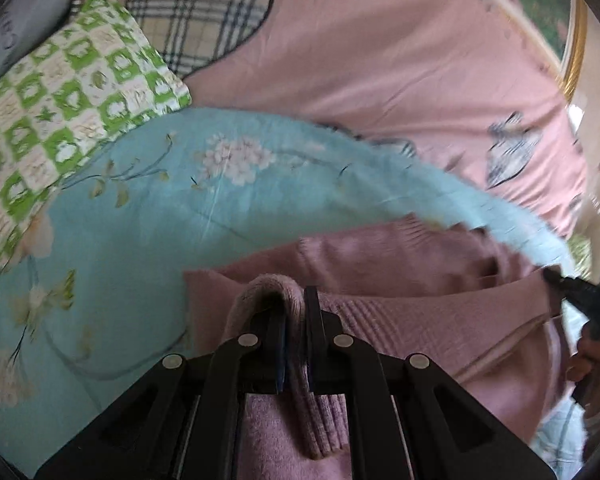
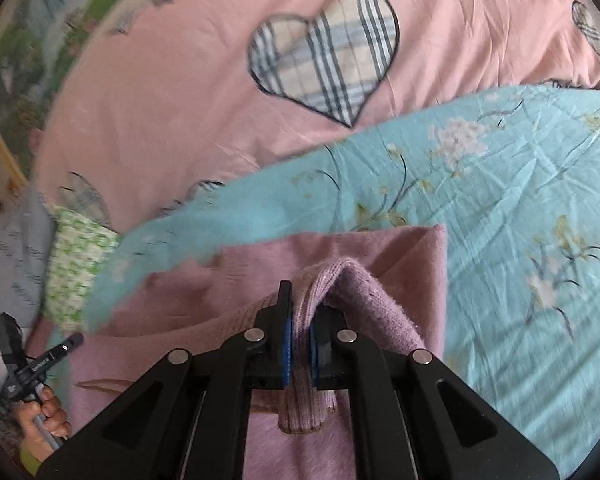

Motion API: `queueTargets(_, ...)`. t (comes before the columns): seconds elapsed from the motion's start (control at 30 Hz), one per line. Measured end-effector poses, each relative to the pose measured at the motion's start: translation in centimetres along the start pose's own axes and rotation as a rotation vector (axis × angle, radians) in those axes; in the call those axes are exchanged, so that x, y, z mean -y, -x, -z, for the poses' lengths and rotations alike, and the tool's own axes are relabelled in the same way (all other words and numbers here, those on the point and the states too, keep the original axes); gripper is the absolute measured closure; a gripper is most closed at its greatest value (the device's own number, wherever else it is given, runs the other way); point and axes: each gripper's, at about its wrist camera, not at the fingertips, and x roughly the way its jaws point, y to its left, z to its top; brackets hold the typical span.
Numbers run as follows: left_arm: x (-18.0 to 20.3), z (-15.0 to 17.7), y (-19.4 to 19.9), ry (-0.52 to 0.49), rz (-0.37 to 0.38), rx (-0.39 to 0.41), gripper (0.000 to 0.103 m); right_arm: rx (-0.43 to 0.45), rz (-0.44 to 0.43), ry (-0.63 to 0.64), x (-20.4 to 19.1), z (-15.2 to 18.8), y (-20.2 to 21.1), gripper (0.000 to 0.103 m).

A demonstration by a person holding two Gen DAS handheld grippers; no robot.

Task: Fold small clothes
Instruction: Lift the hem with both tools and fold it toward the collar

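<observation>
We've got both the left hand-held gripper (image 1: 294,312) and right hand-held gripper (image 2: 300,320) pinched on the pink sweater (image 2: 364,256), lying probably on the blue floral sheet (image 2: 500,184).

A light blue sheet (image 1: 148,208) printed with white blossoms and thin stems is the landmark here. Beyond its far edge spreads a pink bedcover (image 1: 380,72) bearing plaid heart patches (image 2: 326,54), one heart (image 1: 200,16) lying just past the sheet's far left part. A green-and-white checked pillow (image 1: 60,92) overlaps the blue sheet's left edge in the left wrist view. Beside that pillow, further left, shows grey fabric (image 1: 20,20). A gold-coloured curved rim (image 1: 576,48) runs past the bedcover, well apart from the sheet.
</observation>
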Motion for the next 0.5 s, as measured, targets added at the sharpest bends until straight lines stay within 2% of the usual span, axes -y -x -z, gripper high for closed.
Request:
queueTargets(0.1, -0.2, 0.3, -2.6, -0.027, -0.024, -0.046, 0.093, -0.038, 0.009, -0.047, 1.3, 0.3, -2.3, 0.093)
queueTargets(0.2, -0.9, 0.2, -2.1, -0.010, 0.012, -0.043, 0.090, -0.049, -0.039, -0.114, 2.7, 0.5, -2.3, 0.091)
queueTargets(0.27, -1.0, 0.3, -0.6, -0.031, 0.016, -0.030, 0.087, -0.030, -0.080, -0.164, 3.6, 0.4, -0.9, 0.087)
queueTargets(0.3, -0.9, 0.5, 0.1, -0.043, 0.013, -0.031, 0.081, -0.015, -0.083, -0.172, 3.8, 0.3, -0.2, 0.083)
queueTargets(0.33, -0.7, 0.9, 1.1, -0.058, 0.004, -0.031, 0.077, 0.004, -0.081, -0.177, 3.8, 0.2, 0.7, 0.073)
queueTargets(0.37, -0.4, 1.2, 2.1, -0.071, -0.019, -0.021, 0.064, 0.038, -0.071, -0.174, 4.1, 0.2, 2.4, 0.063)
queueTargets(0.4, 0.1, 1.7, 3.4, -0.094, -0.043, -0.003, 0.057, 0.061, -0.067, -0.166, 3.9, 0.3, 3.3, 0.061)
queueTargets(0.5, 2.2, 3.5, 7.2, -0.169, -0.025, 0.027, 0.056, 0.089, -0.106, -0.099, 2.7, 1.1, 6.2, 0.061)
